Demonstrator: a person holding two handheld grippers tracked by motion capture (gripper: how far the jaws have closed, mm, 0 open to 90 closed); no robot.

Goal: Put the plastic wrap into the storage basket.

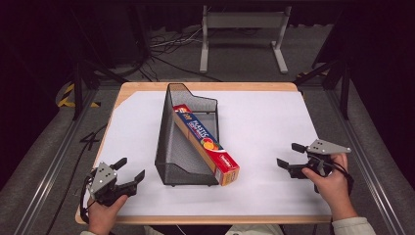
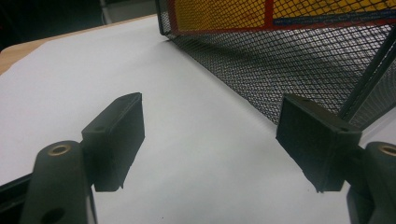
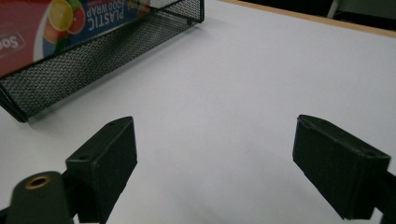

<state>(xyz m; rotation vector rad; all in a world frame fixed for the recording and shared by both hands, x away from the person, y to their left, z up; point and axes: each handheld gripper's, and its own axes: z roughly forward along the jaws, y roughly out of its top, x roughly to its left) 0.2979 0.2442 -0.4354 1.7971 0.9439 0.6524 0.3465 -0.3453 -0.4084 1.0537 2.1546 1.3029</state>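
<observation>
Reaching in now, you have both the left gripper (image 1: 128, 172) and right gripper (image 1: 289, 155) spread wide and empty; the wrap box (image 1: 206, 143) leans in the mesh basket (image 1: 172, 147), its near end poking out; a careless grab could tip the basket.

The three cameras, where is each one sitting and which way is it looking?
High view: sits above the person's side of the table, looking forward and down; both hands, left tool and right tool show.
Left gripper view: rides the left tool, looking along its open jaws at the mesh basket.
Right gripper view: rides the right tool, looking along its open jaws across the white table.
All three share the basket and the plastic wrap box leaning in it.
</observation>
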